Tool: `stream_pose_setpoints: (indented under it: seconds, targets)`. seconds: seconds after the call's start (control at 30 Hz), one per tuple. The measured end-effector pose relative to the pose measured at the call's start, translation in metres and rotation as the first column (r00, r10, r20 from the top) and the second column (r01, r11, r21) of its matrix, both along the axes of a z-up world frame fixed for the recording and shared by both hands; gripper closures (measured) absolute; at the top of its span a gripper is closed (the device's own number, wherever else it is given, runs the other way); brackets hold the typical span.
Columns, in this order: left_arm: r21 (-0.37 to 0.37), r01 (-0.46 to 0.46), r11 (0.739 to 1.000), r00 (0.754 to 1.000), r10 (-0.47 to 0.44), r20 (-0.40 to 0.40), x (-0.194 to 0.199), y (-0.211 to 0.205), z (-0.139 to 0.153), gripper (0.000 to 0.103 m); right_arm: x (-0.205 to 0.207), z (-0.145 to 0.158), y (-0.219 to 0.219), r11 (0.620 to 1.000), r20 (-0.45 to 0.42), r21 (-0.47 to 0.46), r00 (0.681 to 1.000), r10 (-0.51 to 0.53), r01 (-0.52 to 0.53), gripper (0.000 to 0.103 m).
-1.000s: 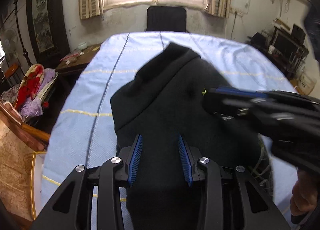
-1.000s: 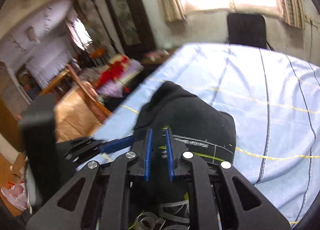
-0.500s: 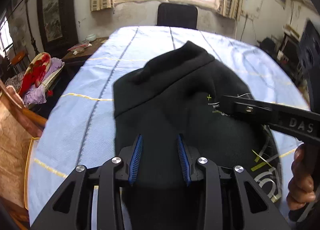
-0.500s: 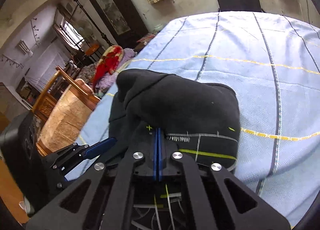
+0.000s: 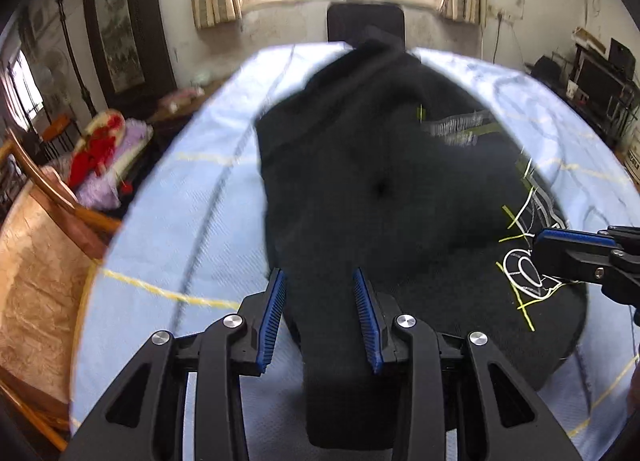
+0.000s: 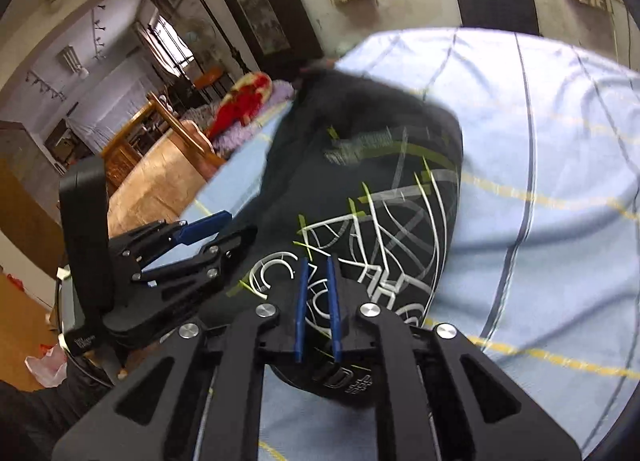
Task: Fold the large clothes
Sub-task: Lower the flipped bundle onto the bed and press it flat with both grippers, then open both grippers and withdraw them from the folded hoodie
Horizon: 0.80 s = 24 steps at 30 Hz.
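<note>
A black garment [image 5: 380, 189] with a white and yellow-green print [image 6: 384, 221] lies stretched along the light blue striped tablecloth [image 5: 192, 201]. My left gripper [image 5: 318, 275] is shut on a thick fold of the garment's near edge, and the black cloth fills the gap between its blue pads. My right gripper [image 6: 317, 263] is shut on the printed near edge beside it. In the left wrist view the right gripper [image 5: 540, 249] comes in from the right over the print. The left gripper [image 6: 230, 227] shows at the left of the right wrist view.
A black chair [image 5: 364, 23] stands at the table's far end under the window. A wooden chair [image 5: 44, 197] and a pile of red and purple cloth [image 5: 104, 149] are off the table's left side. Shelves with equipment [image 5: 600, 77] stand at the right.
The garment was bunched up in a mound; now it lies lower and stretched out with the print on top. Both grippers have come down and back toward the near edge, still gripping it.
</note>
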State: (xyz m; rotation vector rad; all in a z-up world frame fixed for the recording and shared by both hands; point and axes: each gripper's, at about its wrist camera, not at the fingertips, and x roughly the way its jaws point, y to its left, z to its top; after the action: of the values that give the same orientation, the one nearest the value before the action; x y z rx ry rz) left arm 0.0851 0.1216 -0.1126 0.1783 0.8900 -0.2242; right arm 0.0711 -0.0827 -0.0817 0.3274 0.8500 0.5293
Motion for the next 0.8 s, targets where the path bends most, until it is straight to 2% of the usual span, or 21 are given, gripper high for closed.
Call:
stream_pose_setpoints:
  seconds: [0.07, 0.13, 0.2, 0.4, 0.5, 0.57, 0.63, 0.7, 0.8]
  targets:
    - [0.029, -0.003, 1.0, 1.0, 0.003, 0.019, -0.003, -0.003, -0.002, 0.068, 0.002, -0.006, -0.002, 0.999, -0.015, 0.04, 1.0, -0.007, 0.008, 0.096]
    - [0.049, -0.005, 0.999, 1.0, 0.003, 0.027, -0.005, -0.006, -0.004, 0.068, 0.001, -0.007, -0.002, 0.999, -0.008, 0.04, 1.0, -0.014, 0.014, 0.097]
    - [0.046, -0.012, 0.999, 1.0, 0.011, 0.028, -0.007, -0.006, -0.004, 0.068, -0.001, -0.006, -0.001, 0.999, 0.0, 0.038, 1.0, -0.014, 0.014, 0.096]
    - [0.04, -0.061, 0.997, 0.998, 0.059, 0.036, -0.016, -0.003, 0.006, 0.068, -0.007, -0.002, -0.015, 0.99, -0.029, 0.132, 0.999, -0.041, 0.044, 0.095]
    - [0.018, -0.071, 0.997, 0.996, 0.07, 0.052, -0.028, 0.001, 0.018, 0.067, -0.02, 0.006, -0.021, 0.99, -0.017, 0.13, 0.998, -0.057, 0.058, 0.089]
    - [-0.001, -0.07, 0.998, 0.995, 0.07, 0.065, -0.038, 0.003, 0.028, 0.066, -0.03, 0.011, -0.024, 0.99, -0.005, 0.125, 0.998, -0.069, 0.069, 0.078]
    - [-0.008, -0.066, 0.998, 0.994, 0.067, 0.083, -0.046, 0.002, 0.037, 0.059, -0.041, 0.017, -0.027, 0.99, 0.011, 0.113, 0.996, -0.088, 0.087, 0.069]
    - [-0.003, -0.064, 0.998, 0.992, 0.064, 0.112, -0.057, -0.003, 0.046, 0.055, -0.05, 0.02, -0.029, 0.988, 0.022, 0.121, 0.995, -0.094, 0.091, 0.068]
    - [0.001, -0.061, 0.998, 0.986, 0.061, 0.152, -0.075, -0.011, 0.06, 0.038, -0.066, 0.026, -0.033, 0.986, 0.04, 0.135, 0.994, -0.105, 0.099, 0.06]
